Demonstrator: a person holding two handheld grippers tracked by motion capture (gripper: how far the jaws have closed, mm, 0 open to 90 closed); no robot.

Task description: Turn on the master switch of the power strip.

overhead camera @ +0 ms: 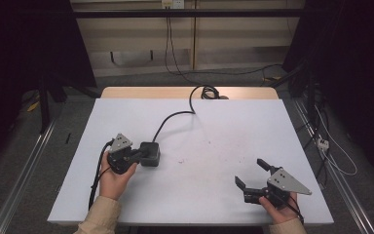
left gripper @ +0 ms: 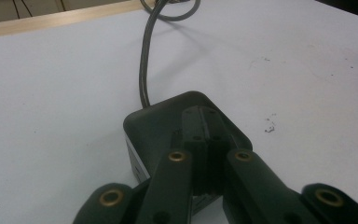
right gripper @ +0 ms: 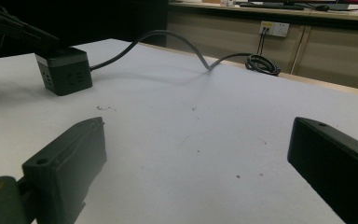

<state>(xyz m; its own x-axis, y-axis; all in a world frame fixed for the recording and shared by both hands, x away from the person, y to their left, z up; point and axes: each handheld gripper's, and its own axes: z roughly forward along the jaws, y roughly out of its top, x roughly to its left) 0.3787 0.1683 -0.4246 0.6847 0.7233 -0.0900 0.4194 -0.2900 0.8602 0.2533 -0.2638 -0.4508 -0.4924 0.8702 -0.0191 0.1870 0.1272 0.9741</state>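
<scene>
One dark cube-shaped power box [overhead camera: 150, 153] sits on the bench [overhead camera: 214, 131], left of centre and toward the near side. One grey cable [overhead camera: 173, 118] runs from its far face, curves across the white surface and ends in a loose coil [overhead camera: 206, 91] at the far edge of the bench. Two hand-held grippers are in use, one in each of the person's hands, and each carries one grey three-cornered plate on top.

The left hand-held gripper [overhead camera: 139, 154] is at the near left, held by the left hand [overhead camera: 114, 178]. Its jaws are pressed fully together with nothing between them. In the left gripper view the closed tips [left gripper: 204, 126] lie over the top face of the power box [left gripper: 168, 123]; whether they rest on it or hover just above it I cannot tell. The cable [left gripper: 144, 70] leaves the far side of the box and runs away toward the far edge.

The right hand-held gripper [overhead camera: 251, 174] is at the near right, well apart from the box, held by the right hand [overhead camera: 277, 212]. Its jaws stand wide apart and hold nothing; only bare bench surface lies between them. In the right gripper view [right gripper: 196, 154] the power box [right gripper: 65, 70] stands far off to the left, with socket openings on its near side face, and the cable [right gripper: 177, 42] arcs from it to the coil [right gripper: 263, 64] at the far edge.

A few small dark specks [overhead camera: 180, 161] mark the white surface near the middle.
</scene>
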